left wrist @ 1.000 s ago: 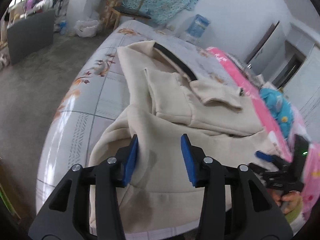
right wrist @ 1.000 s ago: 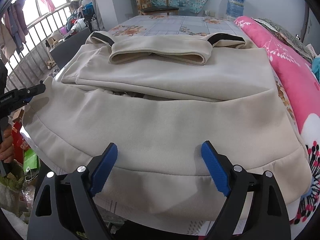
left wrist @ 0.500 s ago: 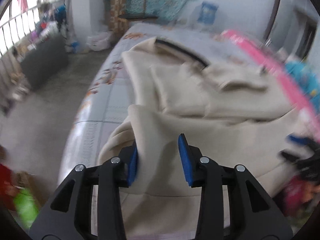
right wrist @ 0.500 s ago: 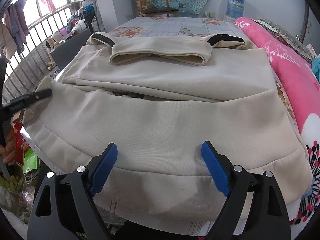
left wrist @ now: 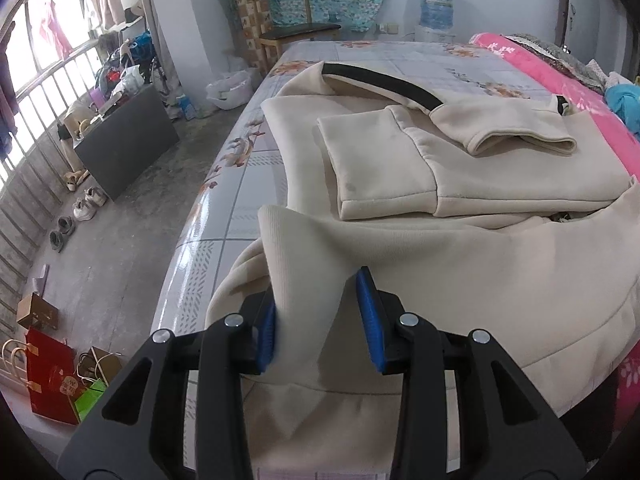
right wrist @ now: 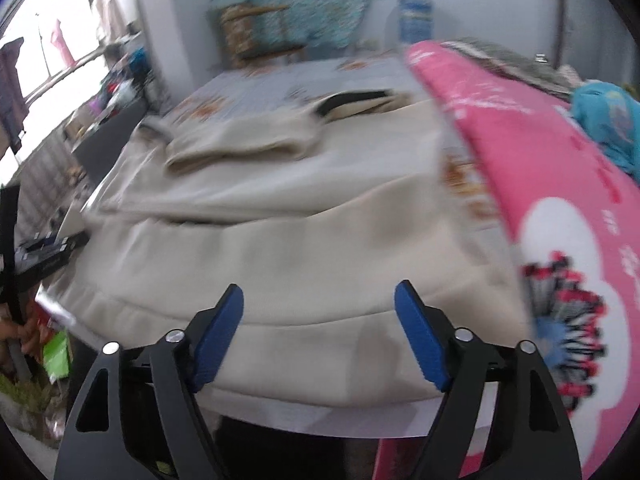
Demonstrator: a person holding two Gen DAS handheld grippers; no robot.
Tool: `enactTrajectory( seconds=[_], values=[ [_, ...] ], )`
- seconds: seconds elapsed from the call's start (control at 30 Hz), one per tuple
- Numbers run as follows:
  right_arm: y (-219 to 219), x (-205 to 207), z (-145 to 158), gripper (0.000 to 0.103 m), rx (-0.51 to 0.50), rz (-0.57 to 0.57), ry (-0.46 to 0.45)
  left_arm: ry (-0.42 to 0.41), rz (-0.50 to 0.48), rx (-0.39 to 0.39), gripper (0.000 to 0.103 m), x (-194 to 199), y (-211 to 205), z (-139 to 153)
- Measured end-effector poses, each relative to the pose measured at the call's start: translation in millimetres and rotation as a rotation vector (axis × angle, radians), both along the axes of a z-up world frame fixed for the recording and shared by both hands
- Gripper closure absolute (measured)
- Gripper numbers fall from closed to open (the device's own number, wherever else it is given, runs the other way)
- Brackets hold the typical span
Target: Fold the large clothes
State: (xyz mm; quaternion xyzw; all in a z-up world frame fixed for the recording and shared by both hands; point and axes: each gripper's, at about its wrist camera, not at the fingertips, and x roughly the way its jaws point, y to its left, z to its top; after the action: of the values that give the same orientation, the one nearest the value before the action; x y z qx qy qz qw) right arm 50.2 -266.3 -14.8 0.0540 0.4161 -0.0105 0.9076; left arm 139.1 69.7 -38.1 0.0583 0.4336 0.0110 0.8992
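One cream hoodie (left wrist: pixel 460 248) spread across floral-sheet bed (left wrist: pixel 248 184), hem at near edge, sleeves folded over chest. Pink quilt (right wrist: pixel 560 208) alongside on right. Left gripper (left wrist: pixel 320 320) pinching raised fold at hem's left corner. Right gripper (right wrist: pixel 320 332) over hem, jaws apart but closing, pads clear of fabric.

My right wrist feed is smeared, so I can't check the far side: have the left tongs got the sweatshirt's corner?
Observer: Yes, the left tongs pinch a raised peak of the cream sweatshirt between their pads.
Operator: Is the rest of that corner on the bed?
Observer: No, the fabric below the tongs droops over the bed edge.
Operator: Anything on the folded sleeve?
Observer: The folded sleeve has a small grey mark near its lower edge.
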Motion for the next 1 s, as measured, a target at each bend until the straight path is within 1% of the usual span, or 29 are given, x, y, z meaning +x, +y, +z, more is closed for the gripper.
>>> enactTrajectory(
  seconds=[0.03, 0.1, 0.2, 0.3, 0.4, 0.47, 0.6, 0.73, 0.8, 0.9, 1.0],
  values=[
    [-7.7, 0.0, 1.6, 0.035, -0.003, -0.019, -0.007, 0.001, 0.001, 0.001, 0.068, -0.2, -0.6, 0.1],
    [-28.2, 4.1, 5.4, 0.041, 0.000, -0.067, -0.015, 0.002, 0.005, 0.007, 0.068, -0.1, -1.4, 0.4],
    [-47.6, 16.0, 7.1, 0.048, 0.021, -0.094, -0.024, 0.000, 0.005, 0.023, 0.068, -0.4, -4.1, 0.1],
    [-56.6, 31.5, 4.1, 0.054, 0.043, -0.090, -0.019, -0.003, 0.006, 0.037, 0.068, -0.4, -6.3, -0.3],
    [-62.3, 49.8, -5.6, 0.060, 0.081, -0.079, 0.001, -0.004, 0.008, 0.042, 0.068, -0.9, -6.7, -0.6],
    [-66.3, 60.9, -13.0, 0.061, 0.105, -0.077, 0.019, -0.003, 0.007, 0.041, 0.068, -1.4, -6.0, -0.4],
    [-68.0, 62.9, -16.9, 0.065, 0.113, -0.074, 0.032, -0.003, 0.007, 0.043, 0.068, -1.5, -6.5, -0.5],
    [-66.5, 52.3, -14.2, 0.070, 0.102, -0.069, 0.049, -0.002, 0.008, 0.043, 0.068, -1.3, -6.3, -0.6],
    [-62.8, 45.8, -11.8, 0.075, 0.086, -0.059, 0.057, -0.001, 0.008, 0.044, 0.068, -1.6, -6.3, -0.8],
    [-57.1, 41.9, -8.6, 0.078, 0.033, -0.047, 0.060, -0.001, 0.007, 0.047, 0.068, -1.8, -6.1, -1.6],
    [-52.9, 43.5, -8.1, 0.079, -0.020, -0.043, 0.062, 0.000, 0.008, 0.045, 0.068, -1.8, -6.0, -1.6]
  ],
)
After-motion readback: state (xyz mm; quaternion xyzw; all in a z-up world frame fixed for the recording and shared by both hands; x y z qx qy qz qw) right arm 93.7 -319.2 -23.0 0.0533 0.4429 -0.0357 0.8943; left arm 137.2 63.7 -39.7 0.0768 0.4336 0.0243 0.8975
